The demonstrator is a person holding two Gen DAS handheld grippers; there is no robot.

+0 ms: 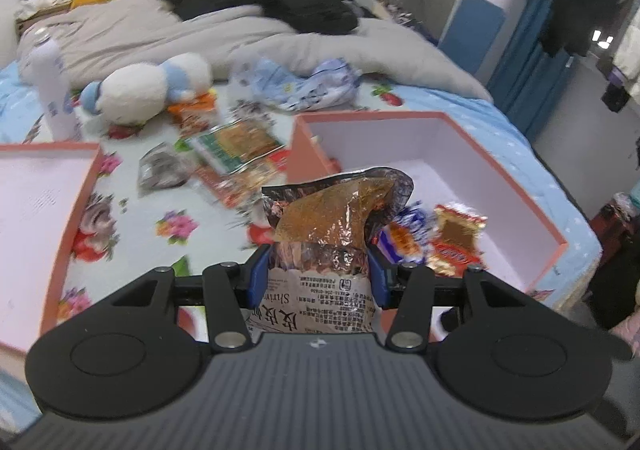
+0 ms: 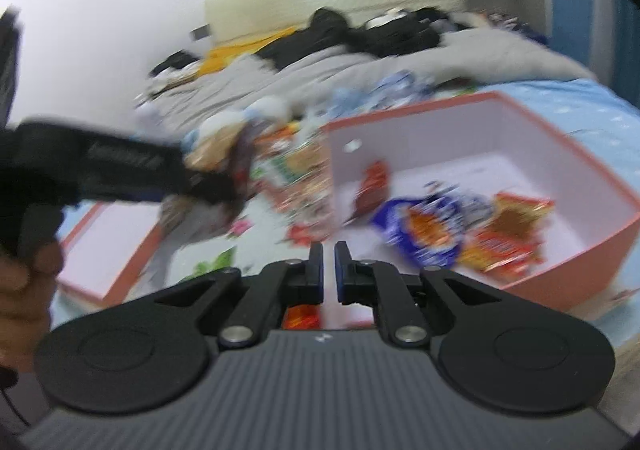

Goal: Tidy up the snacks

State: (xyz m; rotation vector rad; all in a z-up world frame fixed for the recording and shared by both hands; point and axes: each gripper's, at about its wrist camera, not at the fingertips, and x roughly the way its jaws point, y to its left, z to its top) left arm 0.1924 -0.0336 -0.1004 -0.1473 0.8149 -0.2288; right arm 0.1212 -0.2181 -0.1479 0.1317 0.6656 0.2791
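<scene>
Your left tool (image 1: 316,274) pinches a brown foil snack bag (image 1: 332,218) between its blue pads, holding it upright near the front left corner of the open pink box (image 1: 500,142) on the bed (image 1: 132,218). Your right tool (image 2: 329,270) has its jaws drawn almost together with only a thin gap, and nothing shows between them.

By the look of it, you are partway through. The pink box already holds a few packets: a blue-and-white chip bag (image 2: 424,230), a red-and-yellow packet (image 2: 508,234) beside it, and a small red packet (image 2: 374,186) leaning against the inner wall. The bag you hold is not yet in the box.

Plenty seems left. Loose on the flowered sheet, between the box and the second pink tray (image 1: 36,202) at the left, lie a green-edged packet (image 1: 236,146), an orange one (image 1: 196,110), a dark clear pouch (image 1: 160,170) and a red packet (image 1: 240,182) near your bag. A crumpled blue-and-white bag (image 1: 308,84) sits further back, by the grey quilt (image 1: 160,34). The plush toy (image 1: 148,88) and white bottle (image 1: 52,86) are not snacks and probably stay put.
</scene>
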